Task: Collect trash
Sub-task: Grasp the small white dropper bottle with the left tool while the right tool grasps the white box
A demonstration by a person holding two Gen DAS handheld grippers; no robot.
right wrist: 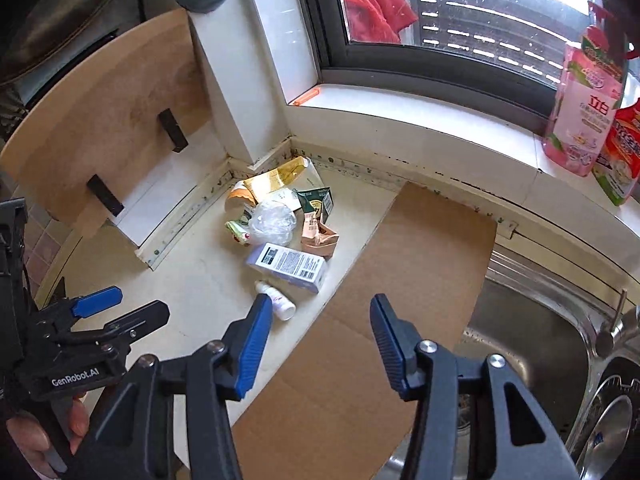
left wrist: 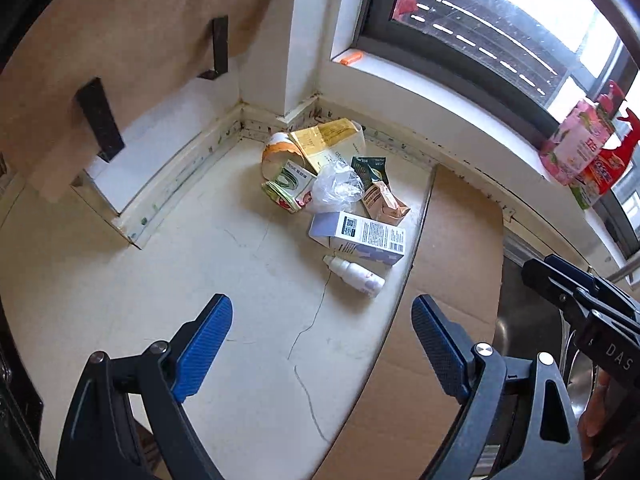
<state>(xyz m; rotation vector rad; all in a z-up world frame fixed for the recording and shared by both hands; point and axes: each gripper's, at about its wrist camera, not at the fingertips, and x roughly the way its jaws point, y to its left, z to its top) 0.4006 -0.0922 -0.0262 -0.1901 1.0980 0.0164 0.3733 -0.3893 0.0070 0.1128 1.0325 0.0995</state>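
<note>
My left gripper (left wrist: pixel 322 344) gapes wide and empty; my right gripper (right wrist: pixel 320 340) stands about half open, nothing between its pads. Just ahead of both lies a small white bottle (left wrist: pixel 354 274), then a pale box (left wrist: pixel 358 238), with the trash pile (left wrist: pixel 324 172) beyond in the counter (left wrist: pixel 224 280) corner. Cardboard (right wrist: pixel 360 340) lies under my right gripper.

- Home kitchen here: a cream stone tabletop (right wrist: pixel 192 280) runs into a tiled corner under a window (right wrist: pixel 460 12).
- A stainless steel sink (right wrist: pixel 532 332) is sunk into the tabletop's right end, partly covered by a cardboard sheet (right wrist: pixel 384 280).
- Pink dish soap bottle (right wrist: pixel 584 112) stands on the windowsill (right wrist: pixel 400 108).
- Wooden cutting board (right wrist: pixel 108 120) leans against the left wall.
</note>
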